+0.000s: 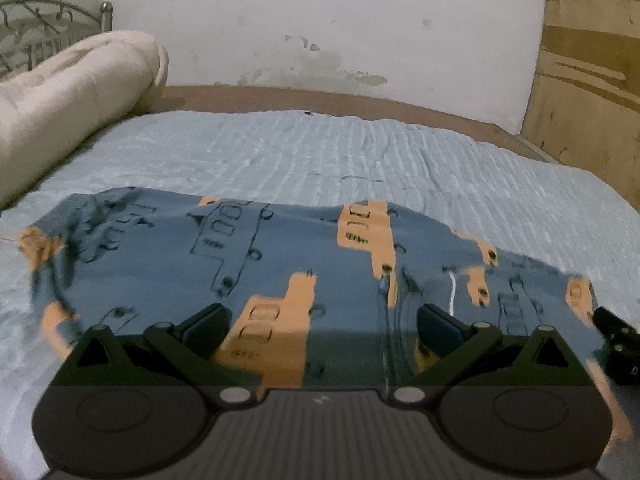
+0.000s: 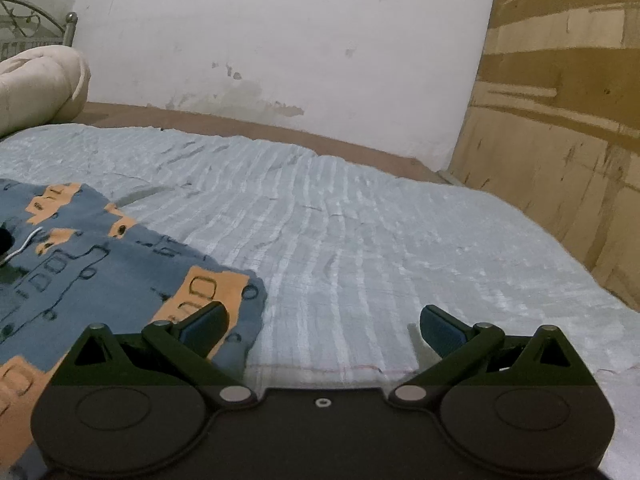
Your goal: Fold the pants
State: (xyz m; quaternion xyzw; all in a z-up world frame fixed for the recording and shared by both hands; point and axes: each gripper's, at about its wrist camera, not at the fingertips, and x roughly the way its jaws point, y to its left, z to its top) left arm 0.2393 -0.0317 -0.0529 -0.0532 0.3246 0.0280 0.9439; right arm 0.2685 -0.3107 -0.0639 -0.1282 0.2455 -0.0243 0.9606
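Note:
The pants (image 1: 256, 264) are blue-grey with orange truck prints and lie spread across the pale blue bedspread (image 1: 320, 152). My left gripper (image 1: 322, 326) is open just above the near part of the pants, with cloth between and below its fingers. A white drawstring (image 1: 453, 292) shows near its right finger. My right gripper (image 2: 323, 326) is open over the bedspread (image 2: 400, 240), its left finger (image 2: 206, 324) over the right edge of the pants (image 2: 100, 272). The right gripper's tip also shows in the left wrist view (image 1: 616, 340).
A cream rolled quilt (image 1: 68, 108) lies at the bed's far left, in front of a metal headboard (image 1: 36, 28). A stained white wall (image 1: 340, 28) runs behind the bed. A plywood panel (image 2: 560, 120) stands along the right side.

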